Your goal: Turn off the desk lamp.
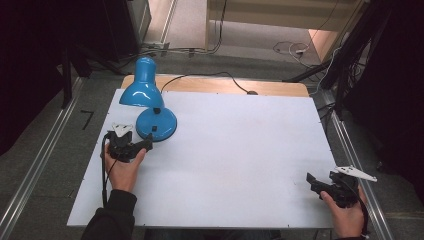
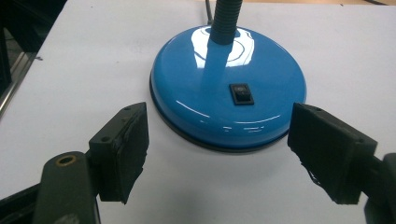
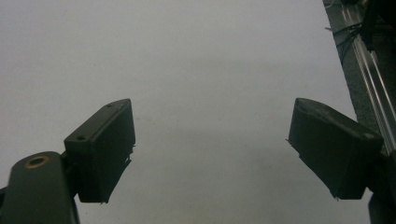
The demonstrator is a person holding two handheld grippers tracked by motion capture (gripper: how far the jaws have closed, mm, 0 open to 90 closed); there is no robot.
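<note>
A glossy blue desk lamp (image 1: 148,95) stands at the far left of the white table top (image 1: 230,150), its shade tipped down over a round base (image 2: 229,88) that carries a small black rocker switch (image 2: 242,93). My left gripper (image 1: 145,145) sits just short of that base, open, with the base's near rim ahead of the gap between the pads (image 2: 123,149) and nothing touching them. At the table's near right corner my right gripper (image 1: 314,182) rests in a hand, open over bare white surface, its pads (image 3: 105,147) wide apart.
The lamp's black cord (image 1: 210,76) runs off the far edge of the table. Metal rails (image 1: 350,150) flank the table on both sides, with dark stands and cables on the floor beyond. The white surface stretches bare between the two hands.
</note>
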